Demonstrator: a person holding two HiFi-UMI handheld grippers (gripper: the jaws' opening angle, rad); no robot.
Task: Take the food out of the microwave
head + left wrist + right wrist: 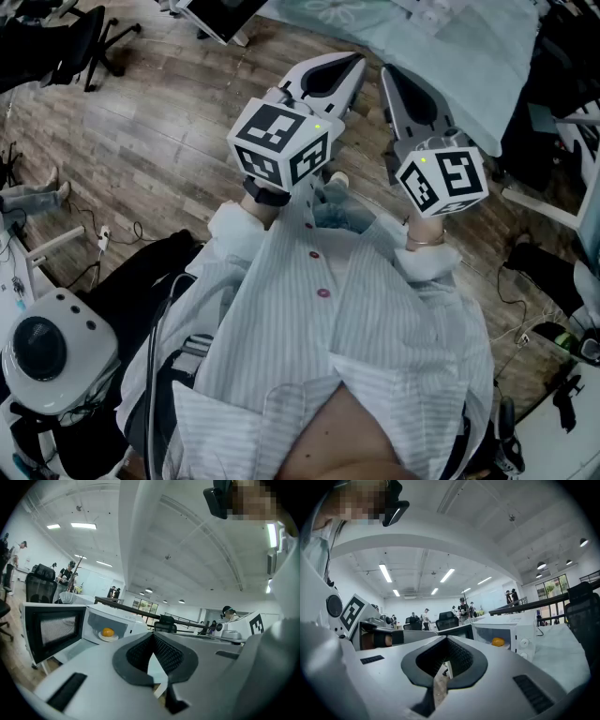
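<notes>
A white microwave (123, 617) stands ahead with its door (50, 631) swung open to the left. Inside, an orange round food (108, 632) lies on a white plate (109, 638). The right gripper view shows the same microwave (520, 631) at the right, with the orange food (498, 641) in its cavity. My left gripper (153, 638) is shut and empty, well short of the microwave. My right gripper (447, 643) is also shut with nothing in it. In the head view both grippers, left (349, 64) and right (392, 75), are held level in front of the person's chest.
A table under a pale cloth (450, 42) lies just ahead of the grippers. A black office chair (80, 42) stands on the wood floor at far left, and a white round device (47, 349) at lower left. Several people and chairs fill the background.
</notes>
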